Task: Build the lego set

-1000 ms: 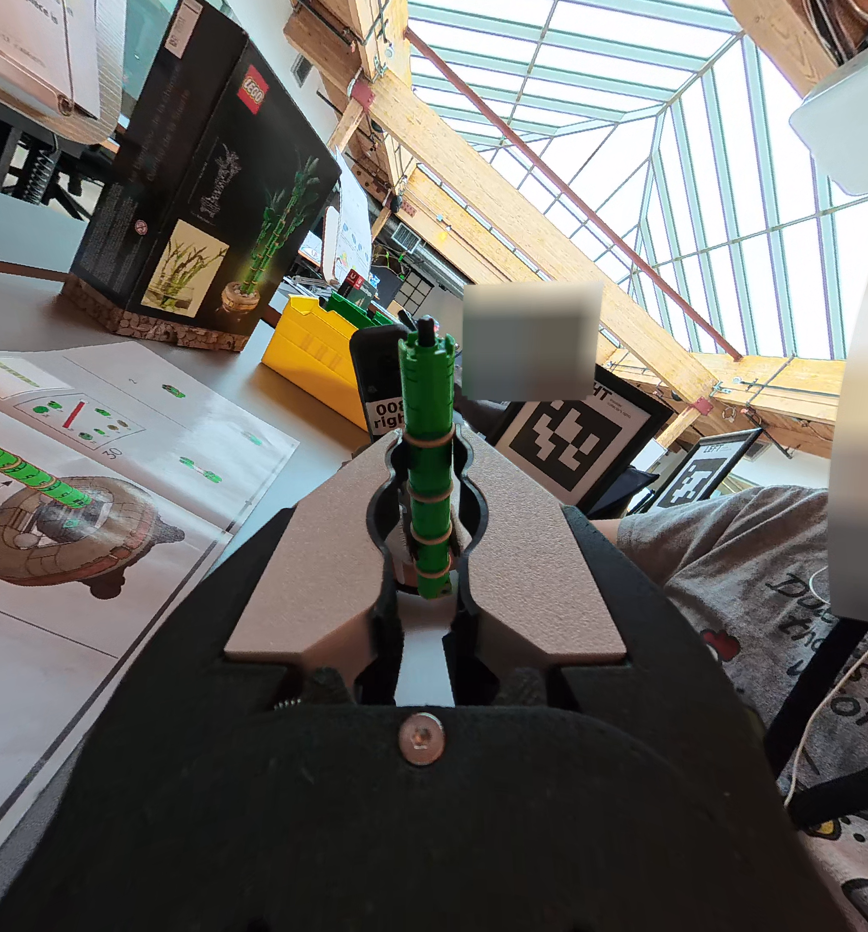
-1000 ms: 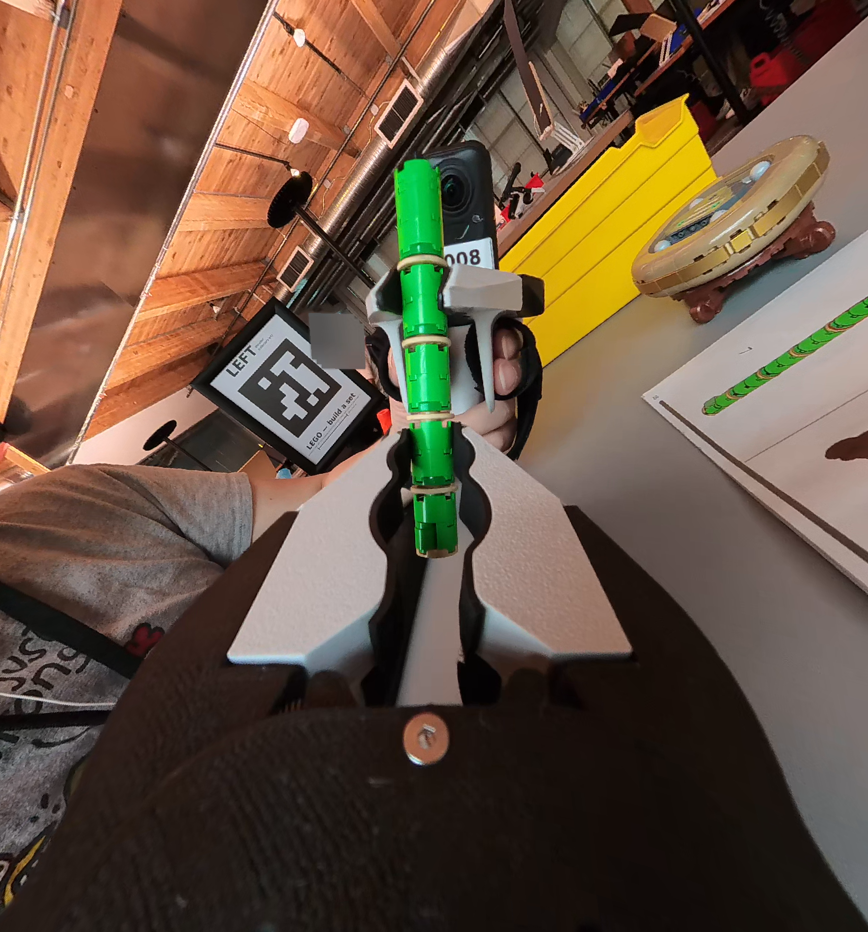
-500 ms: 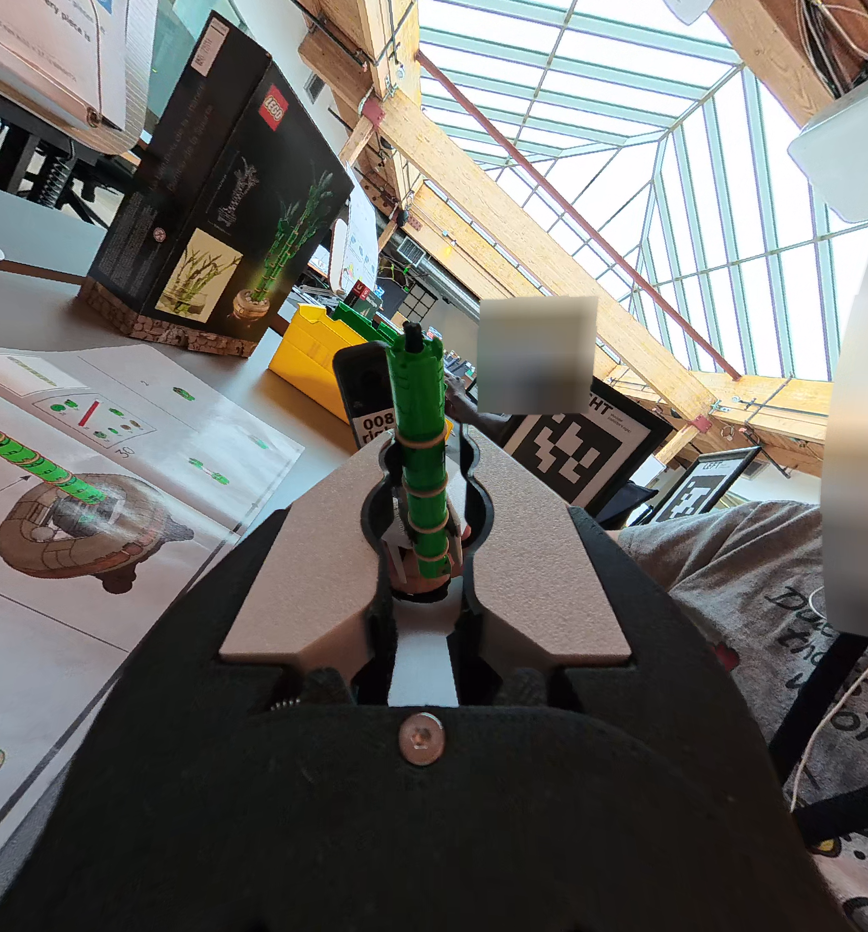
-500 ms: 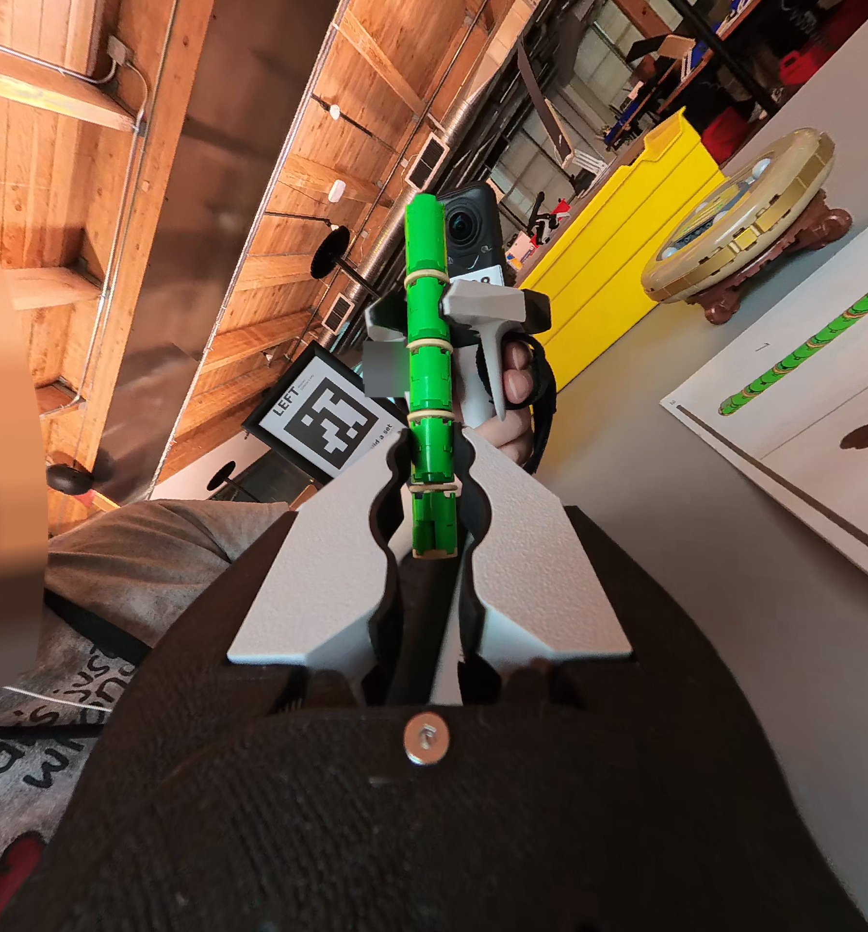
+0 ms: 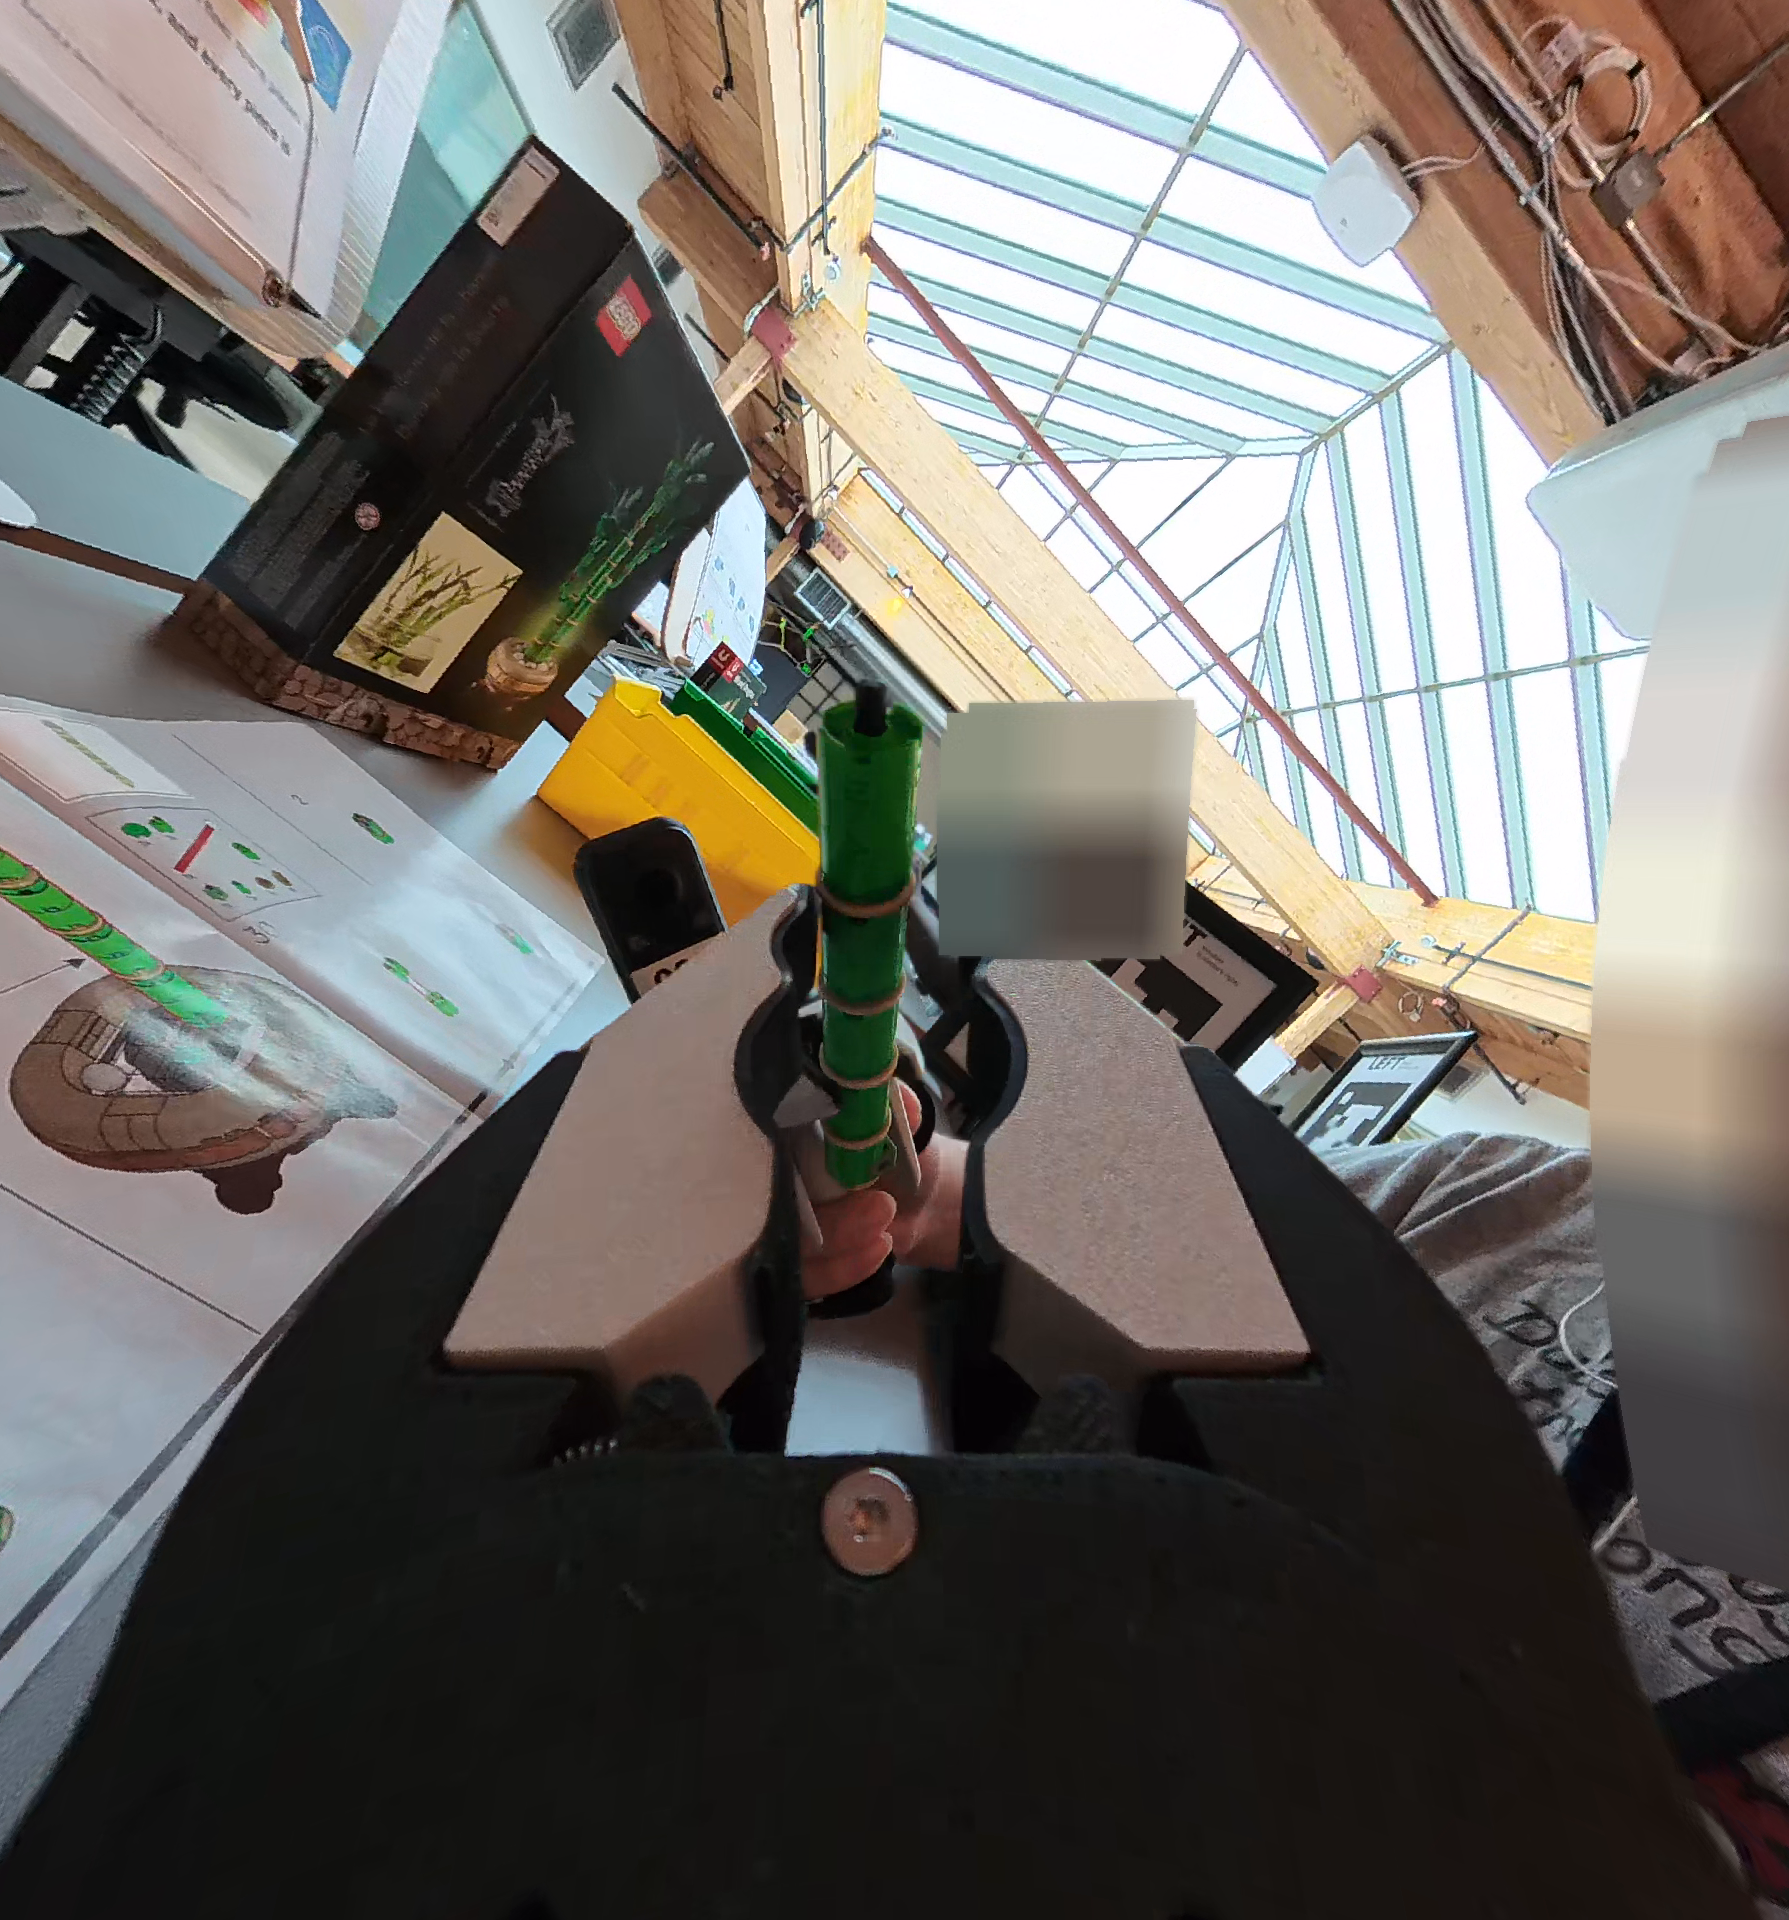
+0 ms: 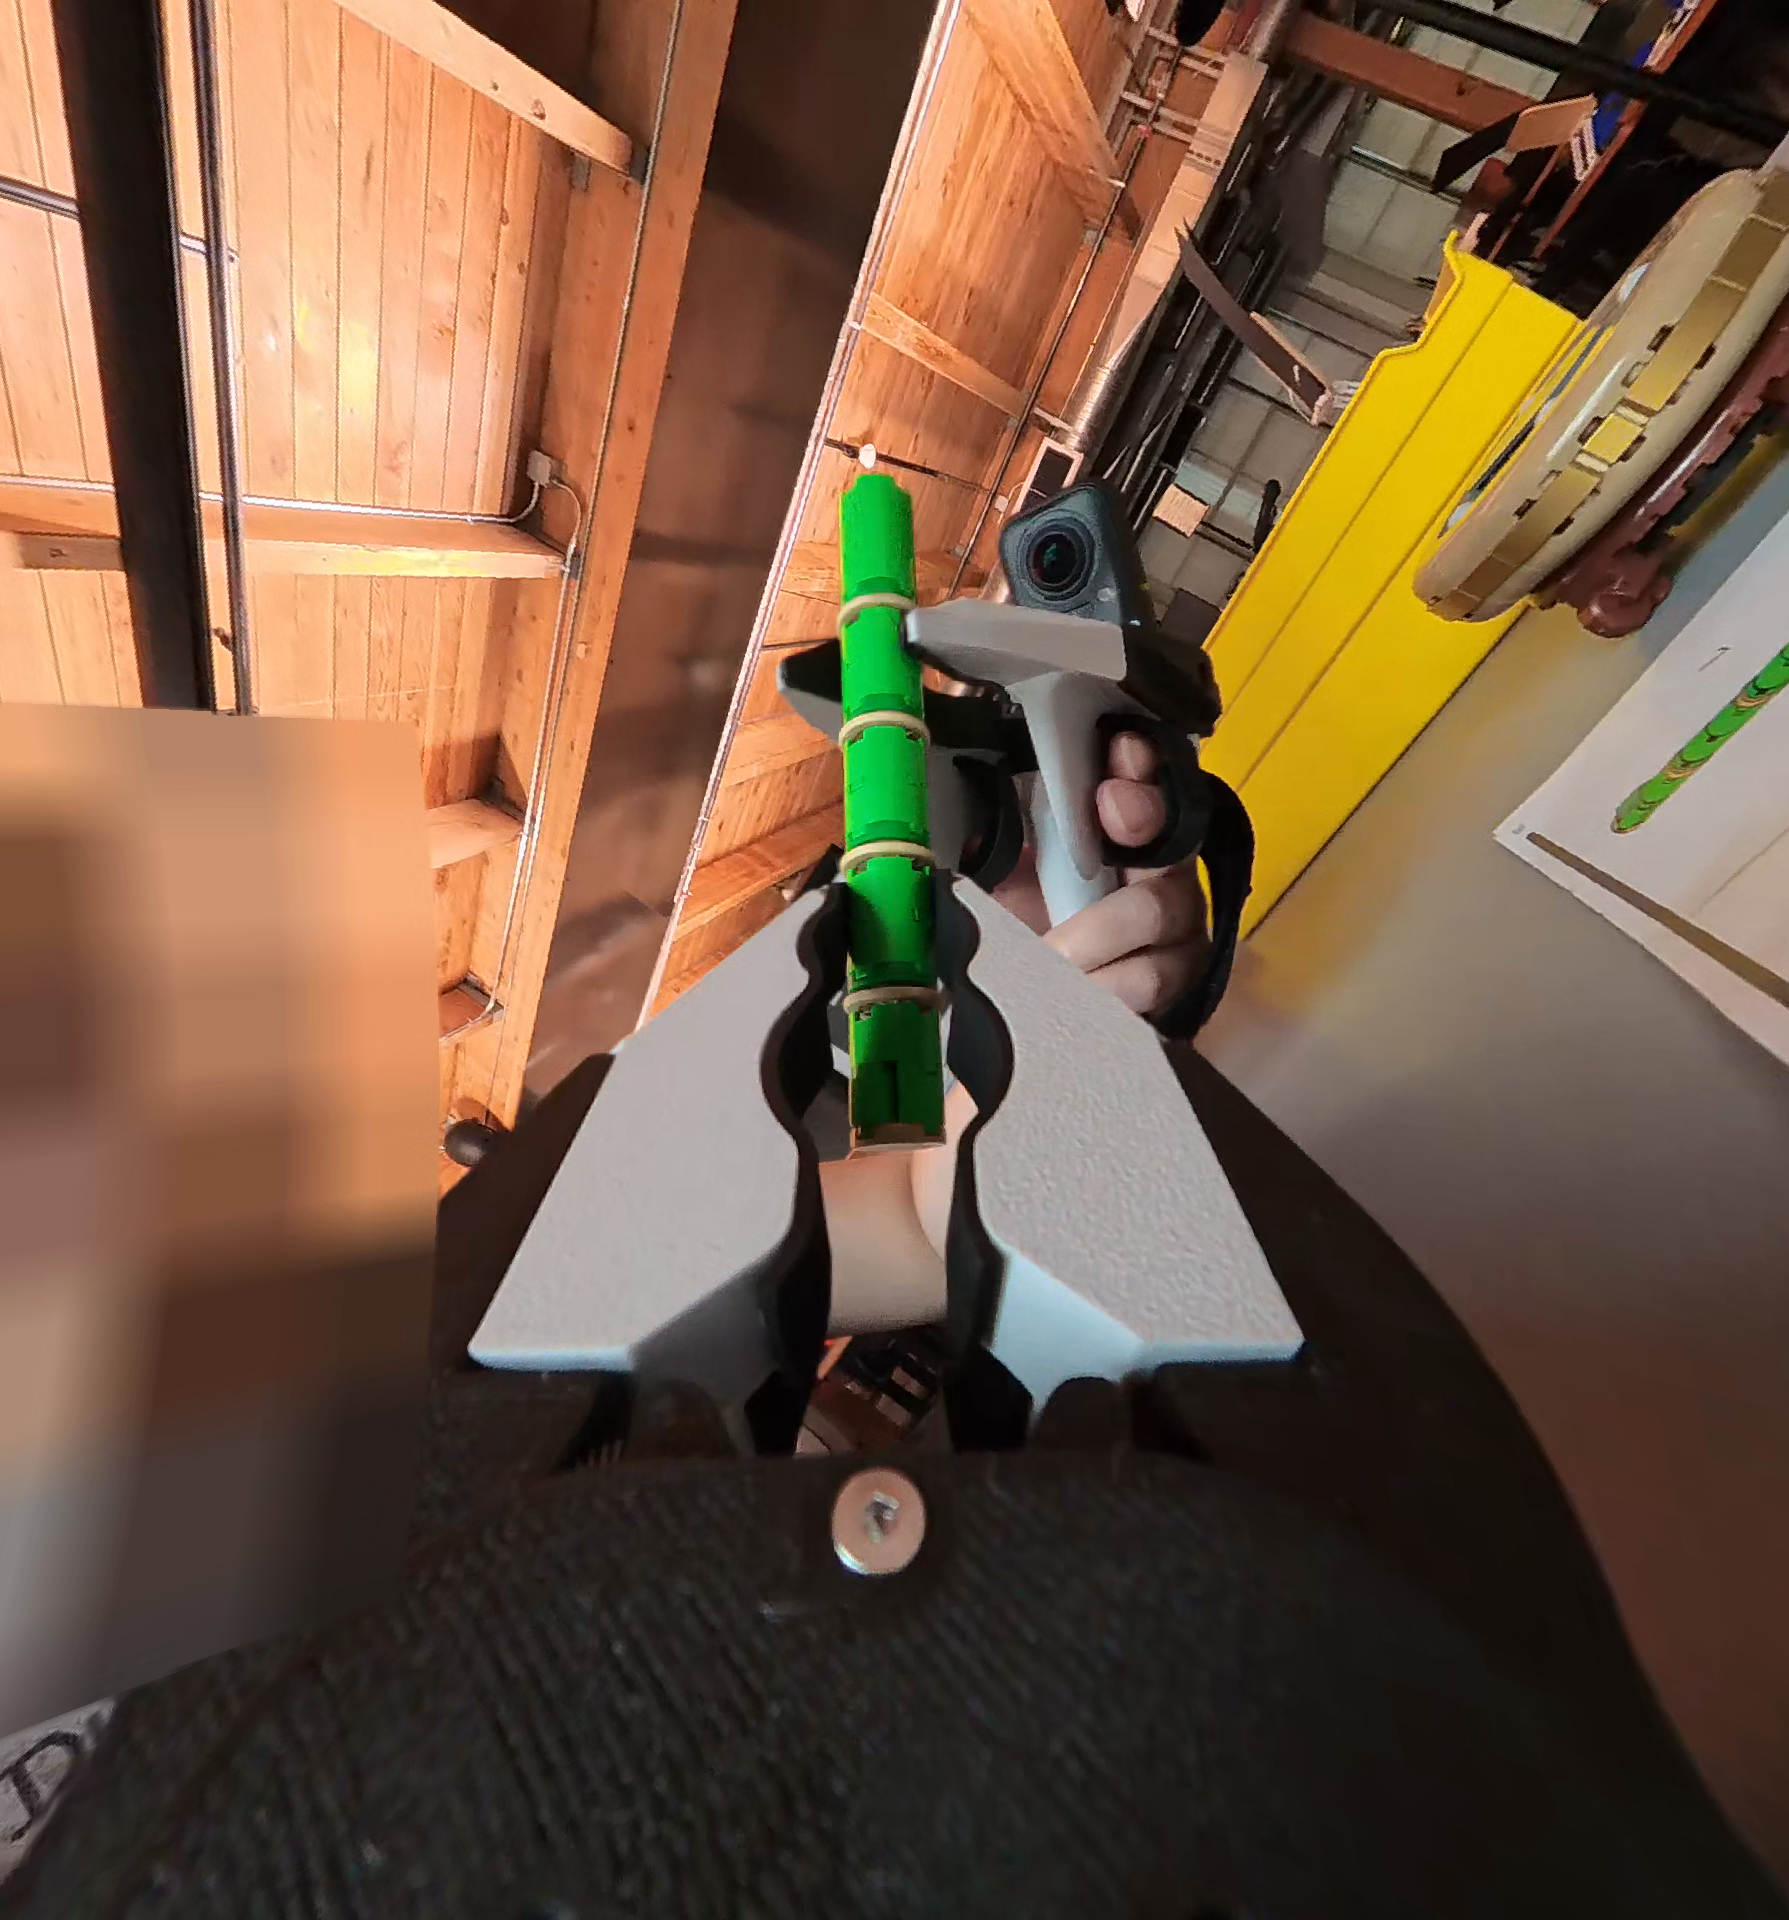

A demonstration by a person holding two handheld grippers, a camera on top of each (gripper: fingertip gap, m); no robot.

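Note:
A green bamboo stalk [image 5: 862,935] with tan rings stands upright between the two grippers. My left gripper [image 5: 879,956] is open: its jaws stand apart on either side of the stalk, clear of it. My right gripper [image 6: 892,894] is shut on the stalk's [image 6: 885,790] lower part, with the bottom end sticking out behind the tips. In the left wrist view the right gripper's fingers [image 5: 802,1112] clamp the stalk's lower end. In the right wrist view the left gripper's grey fingers [image 6: 1025,639] flank the stalk higher up. The round tan and brown pot base [image 6: 1617,416] stands on the table at the right.
An open instruction booklet [image 5: 194,1039] lies on the grey table and also shows in the right wrist view [image 6: 1752,779]. A black set box [image 5: 474,499] and a yellow bin [image 5: 682,790] stand behind it. Black-and-white marker boards [image 5: 1202,987] and a person's grey shirt [image 5: 1492,1247] are close by. Left tips to right tips: about 5 cm.
My left gripper has opened and let go of the stalk. My right gripper still holds it. Both views have tilted further towards the ceiling.

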